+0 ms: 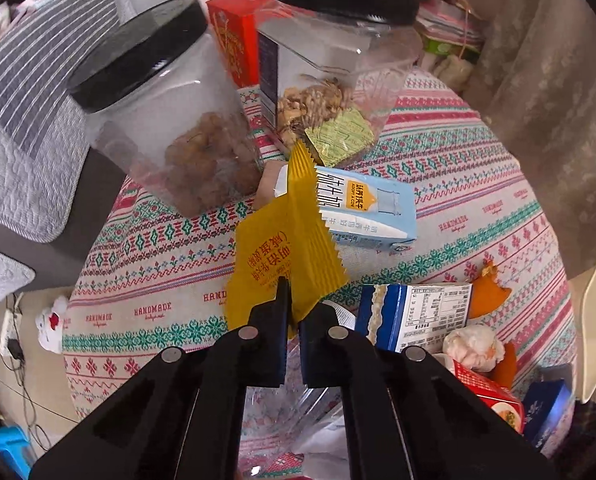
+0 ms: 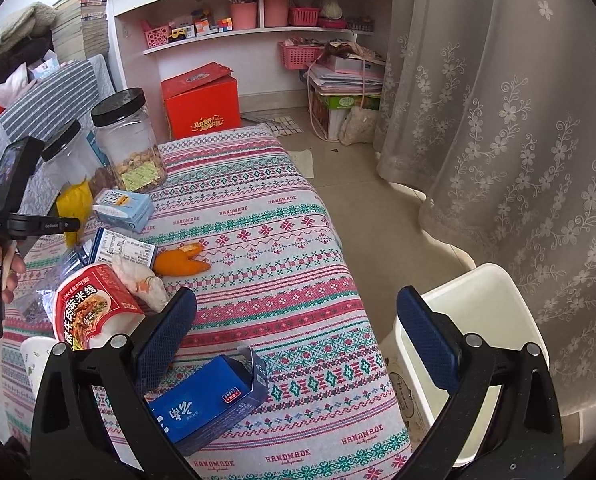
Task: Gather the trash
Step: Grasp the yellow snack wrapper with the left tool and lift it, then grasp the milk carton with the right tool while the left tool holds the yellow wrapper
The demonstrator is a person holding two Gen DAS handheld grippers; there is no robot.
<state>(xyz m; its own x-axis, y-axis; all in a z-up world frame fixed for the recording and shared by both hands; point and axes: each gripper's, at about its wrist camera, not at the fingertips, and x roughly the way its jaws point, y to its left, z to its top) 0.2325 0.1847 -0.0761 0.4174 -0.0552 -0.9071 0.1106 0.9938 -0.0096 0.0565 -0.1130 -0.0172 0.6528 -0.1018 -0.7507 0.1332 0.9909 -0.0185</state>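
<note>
My left gripper (image 1: pixel 294 312) is shut on a yellow snack wrapper (image 1: pixel 286 248) and holds it above the patterned tablecloth (image 1: pixel 158 264); the wrapper also shows in the right wrist view (image 2: pixel 74 204). A light blue milk carton (image 1: pixel 361 212) lies just behind it. My right gripper (image 2: pixel 294 344) is open and empty, over the table's near edge, with a dark blue box (image 2: pixel 210 400) below its left finger and a white trash bin (image 2: pixel 473 344) under its right finger. An orange peel (image 2: pixel 180 262), a crumpled tissue (image 2: pixel 140 282) and a red noodle packet (image 2: pixel 86 304) lie on the table.
Two clear jars with black lids (image 1: pixel 170 120) (image 1: pixel 329 64) stand at the table's far side. A blue-and-white box (image 1: pixel 413 316) lies right of my left gripper. A red box (image 2: pixel 202 104), shelves (image 2: pixel 254 28) and a lace curtain (image 2: pixel 497 120) lie beyond.
</note>
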